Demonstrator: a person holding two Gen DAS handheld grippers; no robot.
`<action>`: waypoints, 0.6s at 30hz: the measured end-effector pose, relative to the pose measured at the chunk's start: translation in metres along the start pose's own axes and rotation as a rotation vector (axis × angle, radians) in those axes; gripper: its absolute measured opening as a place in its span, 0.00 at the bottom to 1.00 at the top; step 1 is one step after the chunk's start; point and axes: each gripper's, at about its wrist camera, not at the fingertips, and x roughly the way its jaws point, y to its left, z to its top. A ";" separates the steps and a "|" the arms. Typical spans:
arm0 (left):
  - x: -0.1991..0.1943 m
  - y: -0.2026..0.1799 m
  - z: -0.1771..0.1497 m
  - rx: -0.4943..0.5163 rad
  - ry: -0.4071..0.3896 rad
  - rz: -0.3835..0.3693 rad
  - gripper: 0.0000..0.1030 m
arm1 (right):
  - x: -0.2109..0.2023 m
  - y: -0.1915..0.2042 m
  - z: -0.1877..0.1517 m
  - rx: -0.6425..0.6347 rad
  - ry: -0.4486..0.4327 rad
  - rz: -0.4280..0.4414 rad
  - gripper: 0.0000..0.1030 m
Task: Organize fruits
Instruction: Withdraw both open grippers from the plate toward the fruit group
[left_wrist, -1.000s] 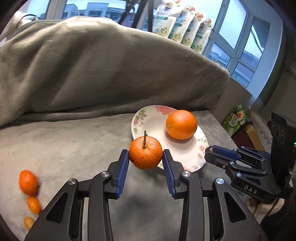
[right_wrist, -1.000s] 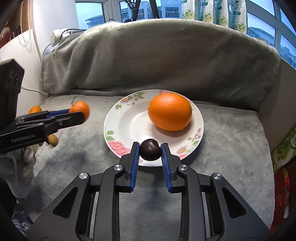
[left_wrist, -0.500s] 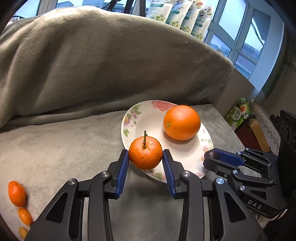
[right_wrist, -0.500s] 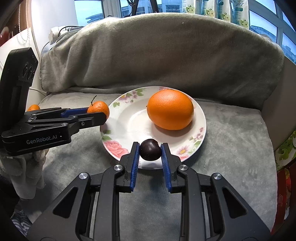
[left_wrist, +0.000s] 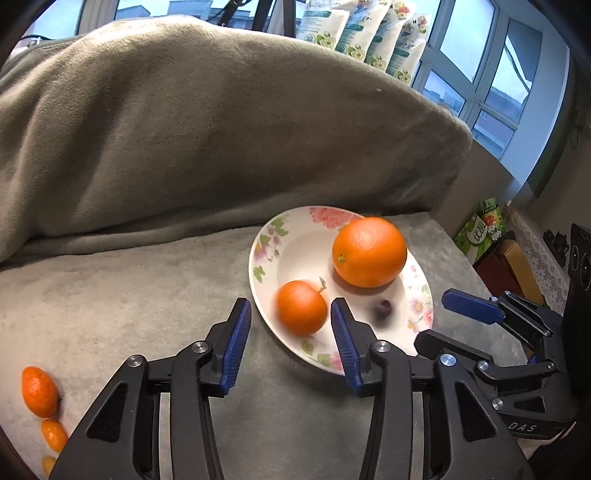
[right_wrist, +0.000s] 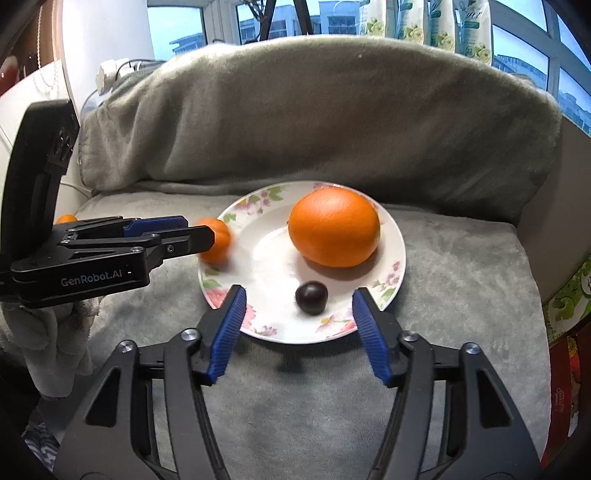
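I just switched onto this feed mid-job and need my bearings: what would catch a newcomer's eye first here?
The big orange on the far side of the flowered plate stands out first. Nearer on the plate, a small dark fruit lies free between the open right gripper jaws, and a stemmed mandarin lies blurred at the plate's left between the left gripper jaws; both jaws have just been opening. A few small orange fruits lie on the grey blanket, far left.

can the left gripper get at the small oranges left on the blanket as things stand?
Probably yes. The left gripper, jaws just opened, has dropped the mandarin on the plate; bare blanket lies between it and the small oranges.
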 end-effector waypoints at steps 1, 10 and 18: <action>-0.001 0.000 0.001 0.002 -0.004 0.004 0.51 | -0.002 0.000 0.001 0.001 -0.002 0.000 0.61; -0.011 0.006 0.005 -0.038 -0.028 0.010 0.74 | -0.014 0.000 -0.002 -0.010 -0.019 -0.019 0.85; -0.022 0.009 0.001 -0.052 -0.034 0.006 0.75 | -0.015 0.010 -0.002 -0.023 -0.011 -0.020 0.86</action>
